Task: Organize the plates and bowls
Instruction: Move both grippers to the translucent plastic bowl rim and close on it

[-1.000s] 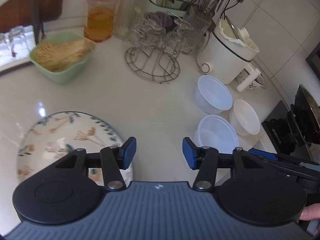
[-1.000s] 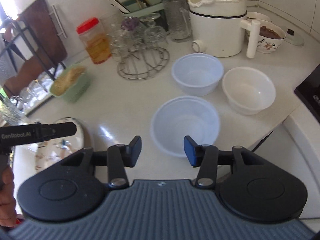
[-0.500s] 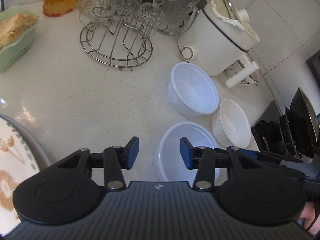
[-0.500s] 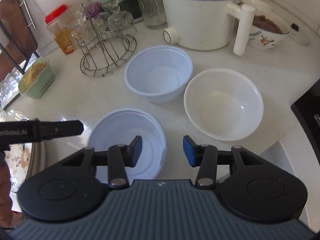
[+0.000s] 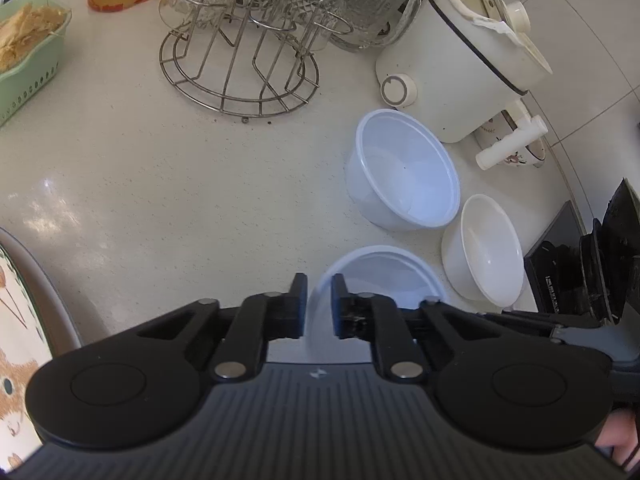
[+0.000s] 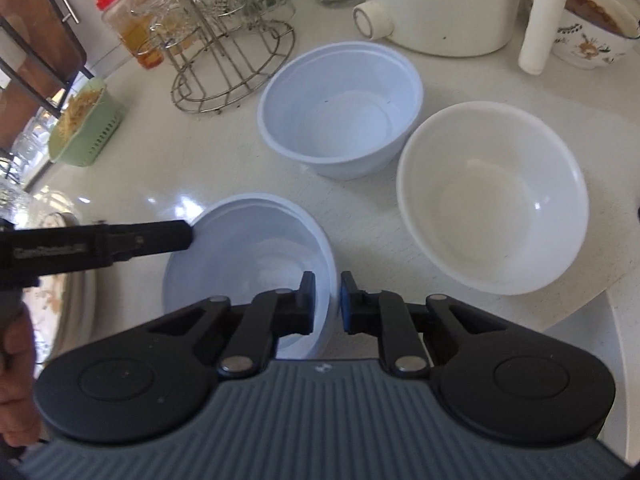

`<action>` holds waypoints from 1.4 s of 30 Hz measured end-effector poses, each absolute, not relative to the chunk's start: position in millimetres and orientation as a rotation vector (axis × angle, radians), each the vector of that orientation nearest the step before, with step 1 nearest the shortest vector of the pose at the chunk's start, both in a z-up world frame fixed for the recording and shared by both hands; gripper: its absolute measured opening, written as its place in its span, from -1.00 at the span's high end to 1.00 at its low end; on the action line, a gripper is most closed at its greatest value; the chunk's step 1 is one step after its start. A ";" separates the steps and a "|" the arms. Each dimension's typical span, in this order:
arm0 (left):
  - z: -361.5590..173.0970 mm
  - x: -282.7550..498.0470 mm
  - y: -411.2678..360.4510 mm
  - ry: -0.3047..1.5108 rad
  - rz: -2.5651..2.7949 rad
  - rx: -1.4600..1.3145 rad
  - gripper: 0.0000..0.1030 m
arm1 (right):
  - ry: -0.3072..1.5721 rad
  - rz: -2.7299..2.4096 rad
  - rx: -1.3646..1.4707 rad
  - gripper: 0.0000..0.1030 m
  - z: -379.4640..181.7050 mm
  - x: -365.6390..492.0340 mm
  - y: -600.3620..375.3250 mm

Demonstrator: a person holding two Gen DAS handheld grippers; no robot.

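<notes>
Three bowls sit on the white counter. The near translucent bowl [image 6: 248, 252] is gripped on both sides: my right gripper [image 6: 327, 303] is shut on its right rim, and my left gripper [image 5: 319, 307] is shut on its left rim [image 5: 320, 288]; the left gripper also shows in the right wrist view [image 6: 176, 236]. A second translucent bowl [image 6: 340, 108] stands behind it, also in the left wrist view [image 5: 404, 168]. An opaque white bowl [image 6: 492, 196] sits to the right [image 5: 484, 248]. A floral plate [image 5: 16, 320] lies at the far left.
A wire glass rack [image 5: 240, 68] stands at the back, a white cooker [image 5: 460, 60] at the back right, a patterned bowl [image 6: 592, 28] behind its handle. A green basket [image 6: 86, 128] and a red-lidded jar [image 6: 132, 24] stand at the left. A dark stove [image 5: 592, 264] borders the right.
Both grippers moved forward and down to the near translucent bowl and closed on its rim, left on the left side, right on the right side.
</notes>
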State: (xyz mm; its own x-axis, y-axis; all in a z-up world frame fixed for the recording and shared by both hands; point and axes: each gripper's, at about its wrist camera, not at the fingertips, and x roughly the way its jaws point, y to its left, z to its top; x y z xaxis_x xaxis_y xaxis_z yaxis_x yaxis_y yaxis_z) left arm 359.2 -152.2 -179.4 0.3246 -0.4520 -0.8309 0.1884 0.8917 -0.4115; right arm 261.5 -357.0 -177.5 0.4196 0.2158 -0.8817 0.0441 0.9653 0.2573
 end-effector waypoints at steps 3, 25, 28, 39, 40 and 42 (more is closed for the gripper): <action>-173.3 356.9 -146.5 1.171 -0.412 -0.288 0.73 | 1.129 0.095 0.263 0.69 -171.7 258.6 -353.3; -144.0 345.8 -52.8 1.117 -0.296 -0.330 0.70 | 1.036 0.161 0.351 0.67 -165.7 263.2 -275.6; -148.8 347.6 -51.4 1.143 -0.291 -0.322 0.70 | 1.037 0.153 0.354 0.66 -168.2 262.5 -273.4; -157.4 356.7 -52.1 1.149 -0.306 -0.316 0.70 | 1.039 0.130 0.336 0.65 -171.9 267.8 -268.6; -157.7 357.9 -52.0 1.153 -0.312 -0.312 0.70 | 1.041 0.125 0.333 0.65 -172.5 268.5 -267.7; -158.1 360.2 -50.4 1.155 -0.315 -0.320 0.68 | 1.050 0.121 0.333 0.65 -174.3 270.7 -266.4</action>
